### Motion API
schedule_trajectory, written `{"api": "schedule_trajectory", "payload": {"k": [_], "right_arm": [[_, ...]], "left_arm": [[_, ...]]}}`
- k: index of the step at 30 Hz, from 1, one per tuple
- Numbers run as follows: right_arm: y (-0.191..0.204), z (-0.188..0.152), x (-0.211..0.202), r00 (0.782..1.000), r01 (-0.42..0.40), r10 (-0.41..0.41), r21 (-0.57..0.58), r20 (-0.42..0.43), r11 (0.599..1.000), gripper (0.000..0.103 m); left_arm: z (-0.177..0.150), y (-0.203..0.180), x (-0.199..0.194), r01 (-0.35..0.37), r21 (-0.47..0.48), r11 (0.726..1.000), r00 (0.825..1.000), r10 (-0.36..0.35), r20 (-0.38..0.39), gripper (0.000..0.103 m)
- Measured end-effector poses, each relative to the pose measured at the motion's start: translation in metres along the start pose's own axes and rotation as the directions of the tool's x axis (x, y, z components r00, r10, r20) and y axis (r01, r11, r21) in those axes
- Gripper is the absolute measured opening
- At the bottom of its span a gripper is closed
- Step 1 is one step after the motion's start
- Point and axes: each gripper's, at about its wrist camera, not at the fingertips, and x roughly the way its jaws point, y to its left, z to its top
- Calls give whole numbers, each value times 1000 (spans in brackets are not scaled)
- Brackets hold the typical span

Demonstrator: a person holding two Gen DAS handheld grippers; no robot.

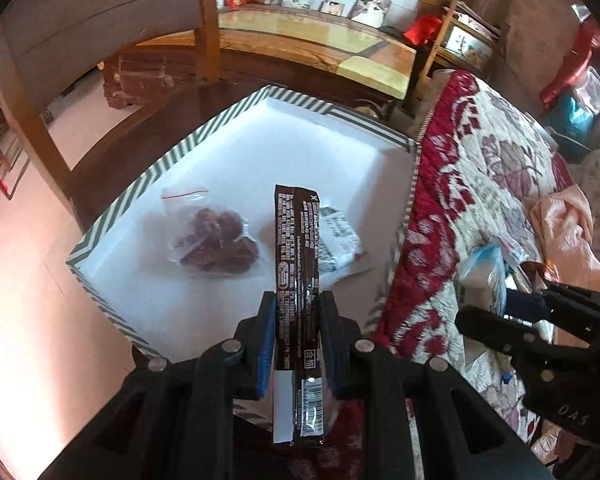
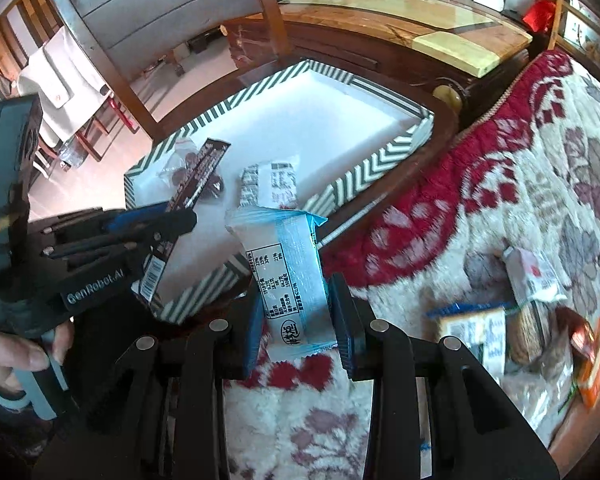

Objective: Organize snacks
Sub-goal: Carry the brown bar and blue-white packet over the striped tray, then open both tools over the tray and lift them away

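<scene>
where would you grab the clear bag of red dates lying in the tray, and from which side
Probably the top edge of the bag of red dates, by its red zip seal, coming from above. That end lies flat and empty toward the tray's far left rim, while the dates bulge lower down. Keep clear of the white packet lying beside it.

Bright daylight, glare washing the white tray [image 1: 320,136], motion blur, and dark, bent fisheye corners.
</scene>
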Motion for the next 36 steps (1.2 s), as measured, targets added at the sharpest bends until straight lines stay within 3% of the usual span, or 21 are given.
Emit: {"api": "schedule_trajectory", "payload": {"k": [16,27,30,31,32,34,36], "right_arm": [[29,70,52,998,-43,41,-57,-39,997,30],[24,77,95,995,-47,46,-4,-91,999,31],[21,76,93,994,-64,66,34,-87,997,44],[21,76,91,995,-62,65,34,-78,997,51],[21,76,87,996,-64,66,34,-63,997,52],[20,74,76,997,-76,77,46,-28,996,52],[18,70,64,996,-87,87,63,7,994,52]], "left_arm": [[15,30,23,-45,-73,996,999,44,-18,23],[16,38,31,-56,-112,992,998,53,-28,23],[16,40,32,-60,-127,990,998,56,-38,34],[16,41,31,-57,-135,989,998,52,-38,44],[16,42,31,-53,-143,988,998,48,-34,57],[15,42,26,-41,-162,986,999,39,-13,71],[13,40,20,-37,-167,985,999,40,18,77]]}}
